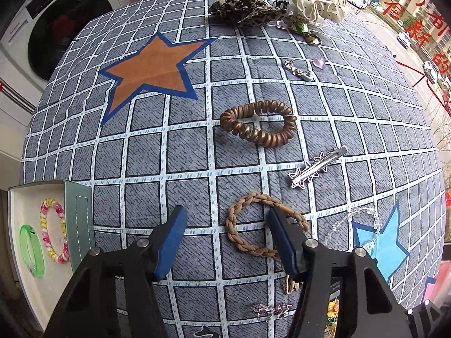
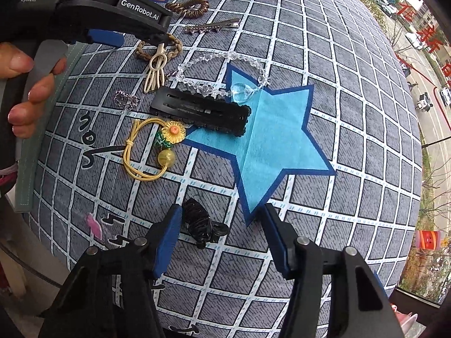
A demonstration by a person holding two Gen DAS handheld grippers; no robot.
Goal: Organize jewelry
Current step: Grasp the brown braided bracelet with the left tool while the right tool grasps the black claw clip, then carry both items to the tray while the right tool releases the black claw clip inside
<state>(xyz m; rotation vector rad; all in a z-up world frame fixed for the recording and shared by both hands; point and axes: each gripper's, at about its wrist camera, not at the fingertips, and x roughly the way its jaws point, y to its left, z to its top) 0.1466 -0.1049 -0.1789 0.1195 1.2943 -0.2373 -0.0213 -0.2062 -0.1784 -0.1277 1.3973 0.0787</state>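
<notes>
My left gripper (image 1: 225, 219) is open and empty above the checked cloth, its right finger over a tan braided hair tie (image 1: 239, 233). Beyond lie a brown spiral hair tie (image 1: 258, 122) and a silver star clip (image 1: 315, 167). A white box (image 1: 25, 264) at the left holds a multicoloured spiral tie (image 1: 53, 231) and a green bangle (image 1: 31, 250). My right gripper (image 2: 221, 217) is open and empty, with a small black claw clip (image 2: 197, 222) by its left finger. Ahead lie a black snap clip (image 2: 200, 109), a yellow flower hair tie (image 2: 152, 149) and a clear bead bracelet (image 2: 220, 73).
A leopard scrunchie (image 1: 245, 11) and a white dotted scrunchie (image 1: 315, 1) lie at the far edge. Small silver earrings (image 1: 298, 69) and a cream hair clip (image 2: 155, 70) lie on the cloth. The left gripper body (image 2: 98, 8) shows in the right wrist view. A washing machine (image 1: 62, 28) stands at the left.
</notes>
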